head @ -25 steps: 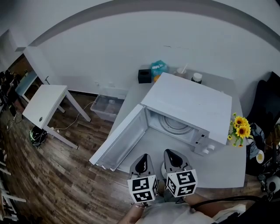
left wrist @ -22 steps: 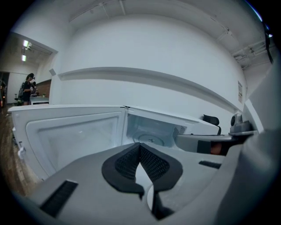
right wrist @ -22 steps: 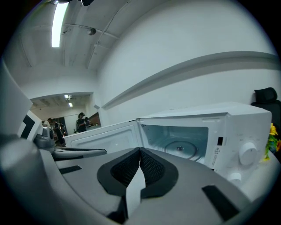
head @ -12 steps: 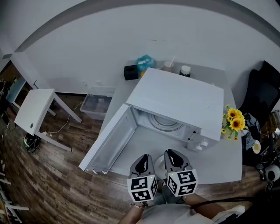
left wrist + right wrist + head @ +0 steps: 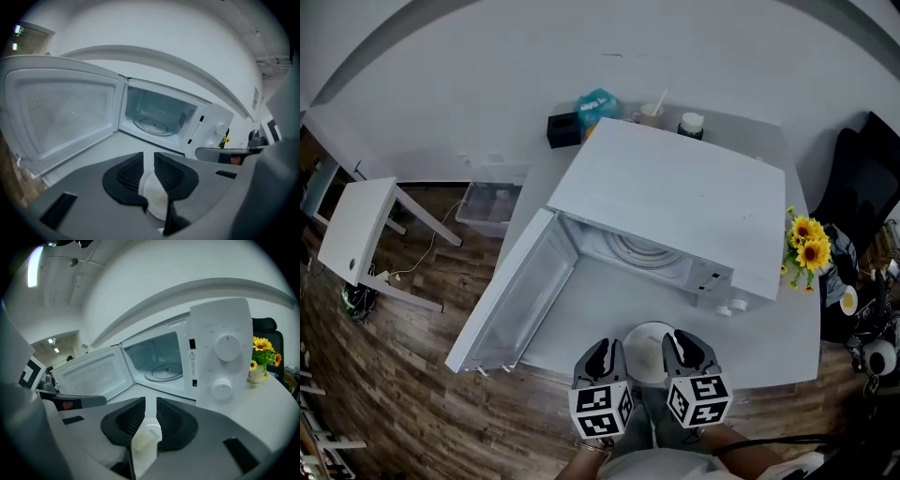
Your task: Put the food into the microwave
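Carry step. Plate point(image 5: 649, 352) at the table's point(image 5: 769, 352) near edge, rim pinched on the left by left gripper point(image 5: 602, 349), on the right by right gripper point(image 5: 682, 341). Next, probably: level push far onto turntable point(image 5: 642, 251) inside open microwave point(image 5: 675, 197).

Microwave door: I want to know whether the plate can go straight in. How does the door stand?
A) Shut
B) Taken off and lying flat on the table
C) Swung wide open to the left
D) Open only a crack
C: in the head view the microwave door hangs wide open to the left, so the turntable inside shows, with the plate in front.
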Available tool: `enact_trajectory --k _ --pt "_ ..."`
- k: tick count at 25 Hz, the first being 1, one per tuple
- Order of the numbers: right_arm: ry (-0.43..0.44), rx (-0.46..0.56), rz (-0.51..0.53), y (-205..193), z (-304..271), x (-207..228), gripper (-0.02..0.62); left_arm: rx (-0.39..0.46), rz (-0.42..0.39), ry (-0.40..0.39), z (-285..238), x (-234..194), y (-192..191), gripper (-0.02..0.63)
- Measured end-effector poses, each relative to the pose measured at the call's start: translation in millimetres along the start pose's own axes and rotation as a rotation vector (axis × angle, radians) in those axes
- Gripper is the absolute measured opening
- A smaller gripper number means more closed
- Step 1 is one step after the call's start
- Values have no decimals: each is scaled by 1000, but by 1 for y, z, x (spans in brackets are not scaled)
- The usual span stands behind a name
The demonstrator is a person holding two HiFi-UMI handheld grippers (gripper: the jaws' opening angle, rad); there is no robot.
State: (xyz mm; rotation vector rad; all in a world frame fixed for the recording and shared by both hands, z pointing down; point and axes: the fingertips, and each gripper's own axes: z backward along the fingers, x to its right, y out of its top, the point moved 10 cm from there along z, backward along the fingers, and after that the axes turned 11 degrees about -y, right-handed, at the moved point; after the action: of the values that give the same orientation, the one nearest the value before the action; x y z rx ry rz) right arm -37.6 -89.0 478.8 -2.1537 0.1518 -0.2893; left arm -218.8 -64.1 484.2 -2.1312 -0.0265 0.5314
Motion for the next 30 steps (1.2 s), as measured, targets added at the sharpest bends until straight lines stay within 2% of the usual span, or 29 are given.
enact_trajectory --k 13,25,30 --pt "-69 -135 -34 -48 -7 28 60 -165 67 -7 -23 -14 -49 63" --pt "-116 -218 -82 -77 -15 40 60 -256 90 -36 -42 -21 -74 63" --pt "-142 -232 -106 -84 -17 43 60 -263 98 -53 -46 -25 -77 63"
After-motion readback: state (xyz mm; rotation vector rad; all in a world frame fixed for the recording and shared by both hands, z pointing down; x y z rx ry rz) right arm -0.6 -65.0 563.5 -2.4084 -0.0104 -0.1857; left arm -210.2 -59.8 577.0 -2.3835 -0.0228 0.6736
